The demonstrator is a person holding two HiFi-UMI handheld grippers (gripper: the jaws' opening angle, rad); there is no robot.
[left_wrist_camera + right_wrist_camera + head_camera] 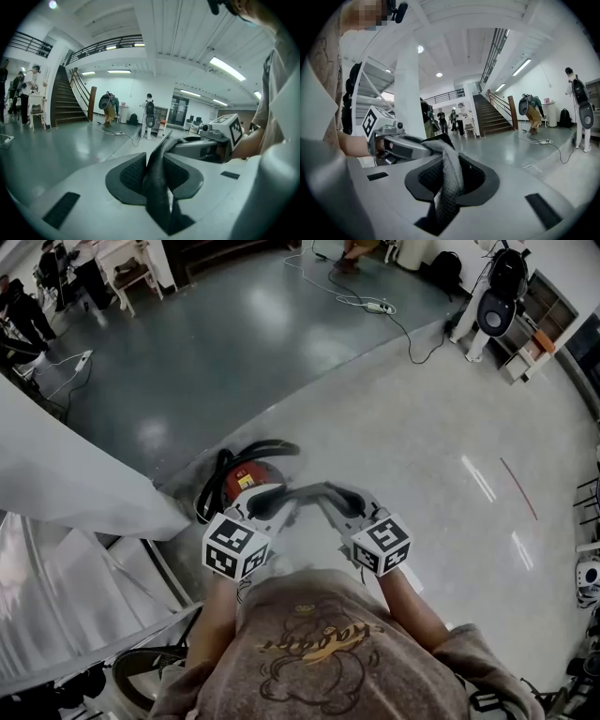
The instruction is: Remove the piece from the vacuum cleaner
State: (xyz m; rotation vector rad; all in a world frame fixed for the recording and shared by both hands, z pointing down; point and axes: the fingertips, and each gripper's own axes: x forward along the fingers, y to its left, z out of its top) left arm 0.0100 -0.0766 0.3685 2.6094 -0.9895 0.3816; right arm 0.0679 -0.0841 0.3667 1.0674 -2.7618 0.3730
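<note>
Here, the left gripper (157,174) fingers are pinching one end of the soft, bumpy dark grey band (319,490), and the right gripper (448,180) fingers are pinching the other. The band is arching in the air near the round red vacuum cleaner (246,474) on the shiny, wide-open floor (422,451).

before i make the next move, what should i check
1. Is the left hand-held gripper shut on the grey piece? ok
2. Is the right hand-held gripper shut on the same piece? ok
3. Is the piece fully free of the red vacuum cleaner? cannot tell; they overlap in the head view
4. Is the black hose away from the piece? ok; it loops at the far side of the vacuum cleaner
5. Are the bystanders out of the way? ok; they stand far across the hall
</note>
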